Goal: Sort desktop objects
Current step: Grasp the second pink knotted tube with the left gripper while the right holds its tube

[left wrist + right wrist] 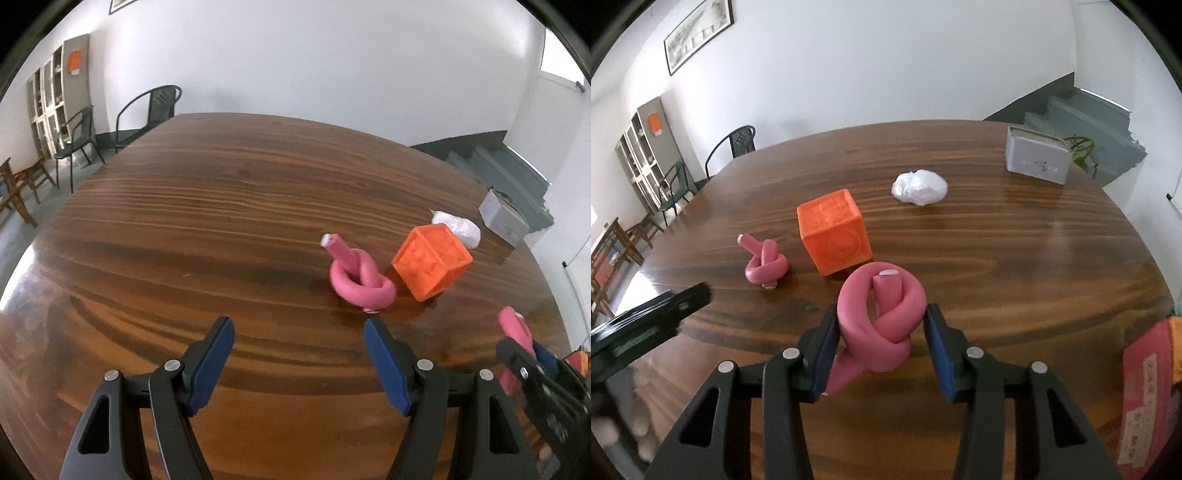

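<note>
Pink knotted foam [882,317] sits clamped between the blue pads of the right gripper [881,345], lifted above the wooden worktop [1015,258]. Just ahead of that gripper stands an orange cube [833,230], with a second pink knot [764,264] ahead to its left, a white crumpled bag [919,187] farther ahead and a grey box [1036,156] far ahead to the right. Left gripper [299,363] hovers spread wide and empty, the second knot [360,278] just ahead to its right.
</note>
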`<state>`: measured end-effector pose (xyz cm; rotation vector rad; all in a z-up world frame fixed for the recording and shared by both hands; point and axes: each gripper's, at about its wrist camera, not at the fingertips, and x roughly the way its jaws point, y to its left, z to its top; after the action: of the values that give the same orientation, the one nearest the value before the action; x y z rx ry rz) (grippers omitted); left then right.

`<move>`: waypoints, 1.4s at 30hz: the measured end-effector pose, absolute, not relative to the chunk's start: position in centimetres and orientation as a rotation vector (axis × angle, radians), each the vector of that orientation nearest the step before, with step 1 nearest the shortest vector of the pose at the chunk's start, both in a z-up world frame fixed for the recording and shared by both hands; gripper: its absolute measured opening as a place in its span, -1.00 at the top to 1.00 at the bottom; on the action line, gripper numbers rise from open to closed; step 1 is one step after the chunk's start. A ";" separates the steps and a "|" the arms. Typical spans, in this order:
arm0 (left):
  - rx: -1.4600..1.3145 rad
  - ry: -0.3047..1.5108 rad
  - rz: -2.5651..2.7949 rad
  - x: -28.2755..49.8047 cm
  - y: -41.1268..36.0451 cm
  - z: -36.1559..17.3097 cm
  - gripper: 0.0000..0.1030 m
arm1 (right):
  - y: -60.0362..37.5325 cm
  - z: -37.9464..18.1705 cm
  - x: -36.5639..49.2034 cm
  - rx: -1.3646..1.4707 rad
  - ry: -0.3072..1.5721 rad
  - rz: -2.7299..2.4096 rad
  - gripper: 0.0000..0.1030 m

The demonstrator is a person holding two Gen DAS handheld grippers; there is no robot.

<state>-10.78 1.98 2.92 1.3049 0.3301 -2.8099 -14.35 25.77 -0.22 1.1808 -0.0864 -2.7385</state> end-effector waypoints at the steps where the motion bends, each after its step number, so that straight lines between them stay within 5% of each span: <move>1: 1.308 0.319 -2.808 -11.2 2.3 2.8 -0.44 | 26.0 0.0 -14.0 1.174 -0.096 -2.739 0.04; 36: 1.400 0.253 -2.762 -18.3 5.7 0.1 -0.44 | 28.5 1.3 -12.0 1.104 -0.208 -2.776 0.04; 38: 1.400 0.233 -2.762 -18.3 5.8 0.0 -0.33 | 28.6 1.3 -12.0 1.103 -0.212 -2.778 0.04; 40: 1.399 0.213 -2.762 -18.3 5.8 0.0 0.05 | 28.6 1.2 -12.1 1.104 -0.214 -2.780 0.04; 42: 1.392 0.203 -2.762 -18.2 5.7 0.1 0.05 | 28.7 1.3 -12.0 1.099 -0.214 -2.785 0.04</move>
<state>-18.20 5.67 0.05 1.3924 0.2025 -2.7615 -12.01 28.69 1.30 1.0989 -0.2142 -2.7851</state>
